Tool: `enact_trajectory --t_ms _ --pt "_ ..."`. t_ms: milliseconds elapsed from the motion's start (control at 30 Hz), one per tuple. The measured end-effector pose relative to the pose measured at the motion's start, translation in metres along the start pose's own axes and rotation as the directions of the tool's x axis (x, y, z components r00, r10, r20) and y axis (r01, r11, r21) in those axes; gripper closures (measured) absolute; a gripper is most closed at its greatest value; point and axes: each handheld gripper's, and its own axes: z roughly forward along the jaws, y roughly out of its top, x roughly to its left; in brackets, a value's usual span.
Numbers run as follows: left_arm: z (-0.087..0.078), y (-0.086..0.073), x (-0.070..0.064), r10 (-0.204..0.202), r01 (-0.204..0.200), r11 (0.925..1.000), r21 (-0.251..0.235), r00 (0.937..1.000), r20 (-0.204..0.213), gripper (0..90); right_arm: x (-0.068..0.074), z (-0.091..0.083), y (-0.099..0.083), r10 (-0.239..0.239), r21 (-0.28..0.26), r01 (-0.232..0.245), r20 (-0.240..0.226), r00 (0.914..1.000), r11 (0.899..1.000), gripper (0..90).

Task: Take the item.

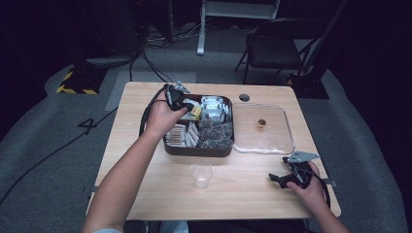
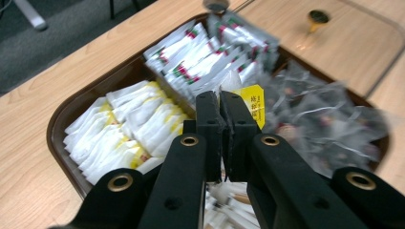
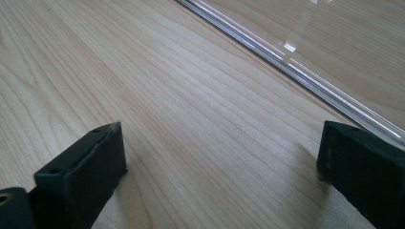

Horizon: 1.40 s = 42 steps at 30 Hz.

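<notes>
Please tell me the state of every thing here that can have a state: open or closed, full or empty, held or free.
Left tool: shut on yellow-tagged tea bag, over the tray.
Right tool: open, holding nothing, resting low on the table.
Tray: uncovered, filled with sachets.
Clear lid: off the tray, flat on the table beside it.
Plastic cup: upright, looks empty.

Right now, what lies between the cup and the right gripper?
Bare wood: in the high view, nothing lies on the table between the cup and the right gripper.
</notes>
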Motion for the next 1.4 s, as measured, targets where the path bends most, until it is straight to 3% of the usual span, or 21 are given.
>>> enact_trajectory --t_ms 133,200,233,267,433,733,1133,1400 --pt "-0.016 -0.004 -0.015 0.031 -0.030 0.9995 -0.006 0.9995 0.011 87.1 0.000 0.000 0.000 0.000 0.000 0.000 0.000 1.0000 1.000 2.7" --pt "-0.030 -0.007 -0.030 0.056 -0.056 0.9983 -0.017 0.9982 0.018 87.1 0.000 0.000 0.000 0.000 0.000 0.000 0.000 1.0000 1.000 2.7" --pt "-0.030 -0.007 -0.030 0.056 -0.056 0.9983 -0.017 0.9982 0.018 87.1 0.000 0.000 0.000 0.000 0.000 0.000 0.000 1.0000 1.000 2.7" --pt "-0.039 -0.009 -0.039 0.066 -0.065 0.9972 -0.036 0.9974 0.028 87.1 0.000 0.000 0.000 0.000 0.000 0.000 0.000 1.0000 1.000 2.7" --pt "-0.058 -0.018 -0.059 0.071 -0.067 0.9945 -0.081 0.9959 0.055 87.1 0.000 0.000 0.000 0.000 0.000 0.000 0.000 1.0000 1.000 2.7" --pt "-0.080 -0.042 -0.093 0.095 -0.090 0.9936 -0.067 0.9932 0.068 87.2 0.000 0.000 0.000 0.000 0.000 0.000 0.000 1.0000 1.000 2.7" --pt "-0.083 -0.073 -0.124 0.105 -0.102 0.9942 -0.033 0.9891 0.103 87.2 0.000 0.002 0.002 -0.006 0.001 0.006 -0.005 1.0000 1.000 2.6" --pt "-0.074 -0.084 -0.132 0.120 -0.123 0.9923 0.018 0.9873 0.104 87.1 0.000 0.003 0.003 -0.008 0.001 0.008 -0.007 0.9999 1.000 2.6"
